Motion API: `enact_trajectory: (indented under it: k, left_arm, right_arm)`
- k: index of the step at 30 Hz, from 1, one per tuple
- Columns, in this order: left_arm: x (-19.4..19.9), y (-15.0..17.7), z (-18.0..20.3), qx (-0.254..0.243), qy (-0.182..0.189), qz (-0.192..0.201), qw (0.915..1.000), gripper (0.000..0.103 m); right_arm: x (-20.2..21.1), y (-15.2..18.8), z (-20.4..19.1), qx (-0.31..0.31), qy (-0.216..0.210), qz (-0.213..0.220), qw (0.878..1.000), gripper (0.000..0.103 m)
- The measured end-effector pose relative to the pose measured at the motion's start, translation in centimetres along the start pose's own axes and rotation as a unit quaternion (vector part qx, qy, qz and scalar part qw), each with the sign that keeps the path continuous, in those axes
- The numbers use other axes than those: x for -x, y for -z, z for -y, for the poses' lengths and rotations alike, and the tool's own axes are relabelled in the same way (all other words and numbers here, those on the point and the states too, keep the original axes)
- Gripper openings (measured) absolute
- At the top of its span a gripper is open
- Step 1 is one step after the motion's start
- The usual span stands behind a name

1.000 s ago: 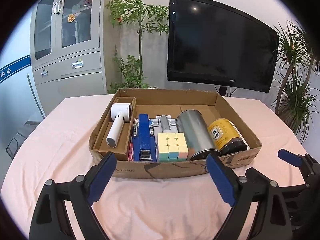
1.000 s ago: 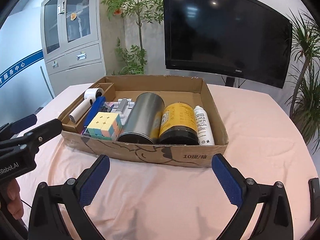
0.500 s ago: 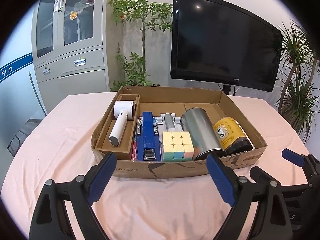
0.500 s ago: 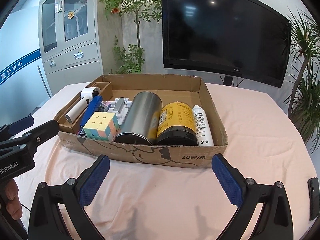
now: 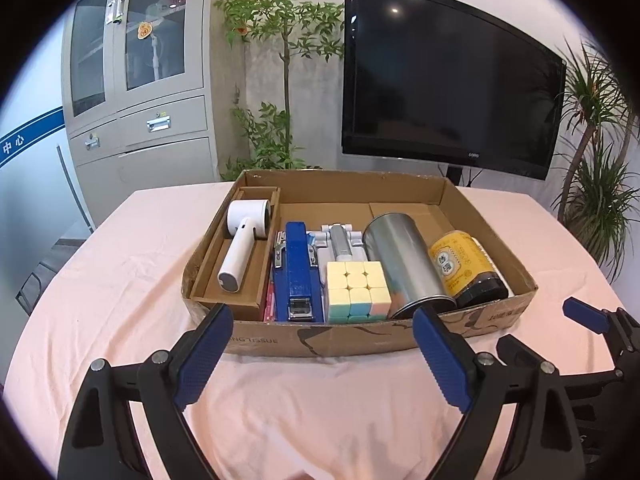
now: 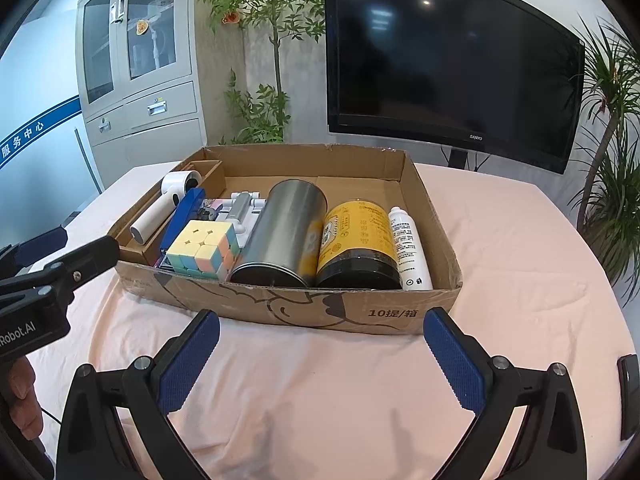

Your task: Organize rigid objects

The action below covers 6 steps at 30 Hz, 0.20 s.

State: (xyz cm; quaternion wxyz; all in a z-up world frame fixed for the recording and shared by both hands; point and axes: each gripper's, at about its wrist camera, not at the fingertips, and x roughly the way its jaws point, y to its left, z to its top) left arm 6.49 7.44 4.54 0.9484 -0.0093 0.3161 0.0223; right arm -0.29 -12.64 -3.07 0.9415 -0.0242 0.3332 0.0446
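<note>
A shallow cardboard box (image 5: 360, 338) (image 6: 304, 312) sits on the pink-covered table. Inside lie a white handheld device (image 5: 244, 240) (image 6: 168, 204) in a side compartment, a blue stapler (image 5: 298, 272) (image 6: 184, 216), a white-grey gadget (image 5: 340, 240), a pastel puzzle cube (image 5: 356, 290) (image 6: 204, 250), a metal can (image 5: 402, 258) (image 6: 284, 232), a yellow-labelled dark jar (image 5: 464, 266) (image 6: 358, 240) and a white bottle (image 6: 408, 248). My left gripper (image 5: 322, 350) hangs open just short of the box's near wall. My right gripper (image 6: 320, 354) is open too, nothing between its fingers.
A black monitor (image 5: 444, 92) stands behind the table, a grey cabinet (image 5: 136, 92) at the back left, potted plants (image 5: 596, 184) at the right. The right gripper shows at the edge of the left view (image 5: 592, 328). A dark object (image 6: 628, 396) lies at the table's right edge.
The left wrist view has shifted slightly, so the box sits a little lower and further right. Both grippers stay open and the right view is unchanged.
</note>
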Motion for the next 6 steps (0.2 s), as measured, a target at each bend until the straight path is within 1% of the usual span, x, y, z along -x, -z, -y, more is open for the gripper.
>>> enact_trajectory:
  k: [1,3,4,5,6]
  left_arm:
    - [-0.09,0.02,0.07,-0.003,-0.001,0.0,1.0,0.091]
    - [-0.34,0.07,0.14,-0.004,0.008,-0.003,1.0,0.091]
    - [-0.34,0.15,0.07,-0.002,0.014,0.002,0.9999,0.091]
    - [-0.37,0.18,-0.15,0.008,0.02,0.007,0.9997,0.092]
    - [-0.68,0.11,-0.39,0.015,0.026,0.001,0.9996,0.094]
  right_arm:
    - [0.0,0.02,-0.08,-0.001,0.0,0.0,1.0,0.102]
    - [-0.04,0.04,-0.15,0.0,0.001,0.0,1.0,0.102]
    - [-0.13,0.06,-0.18,0.001,0.001,0.0,1.0,0.102]
    - [-0.22,0.08,-0.24,-0.001,0.0,0.0,1.0,0.102]
    - [-0.28,0.06,-0.22,-0.002,-0.001,0.001,1.0,0.102]
